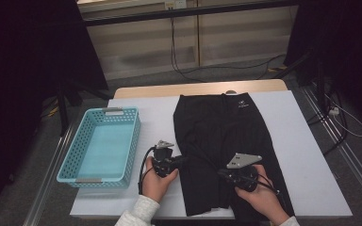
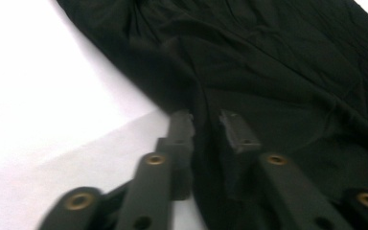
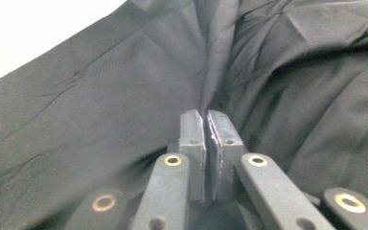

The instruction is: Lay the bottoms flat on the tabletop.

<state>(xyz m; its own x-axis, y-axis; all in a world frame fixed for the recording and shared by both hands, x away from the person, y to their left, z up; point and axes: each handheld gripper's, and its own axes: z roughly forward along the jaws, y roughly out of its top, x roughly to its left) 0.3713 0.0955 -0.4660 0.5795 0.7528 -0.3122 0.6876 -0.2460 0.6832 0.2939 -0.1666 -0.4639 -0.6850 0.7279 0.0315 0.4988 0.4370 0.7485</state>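
A black garment (image 1: 221, 141) lies spread lengthwise on the white table cover, with a small white logo at its far end. My left gripper (image 1: 179, 160) is at the garment's left edge, near the front. In the left gripper view the jaws (image 2: 210, 125) stand a little apart, with the edge of the black garment (image 2: 268, 57) lying between them and a visible gap between the pads. My right gripper (image 1: 221, 173) is over the garment's lower middle. In the right gripper view its jaws (image 3: 206, 117) are pressed together on a raised fold of the black garment (image 3: 100, 96).
A turquoise perforated basket (image 1: 136, 141) with nothing in it stands on the left of the white cover (image 1: 301, 155). The wooden table edge (image 1: 198, 88) shows at the back. Cables trail over the floor beyond and to the right.
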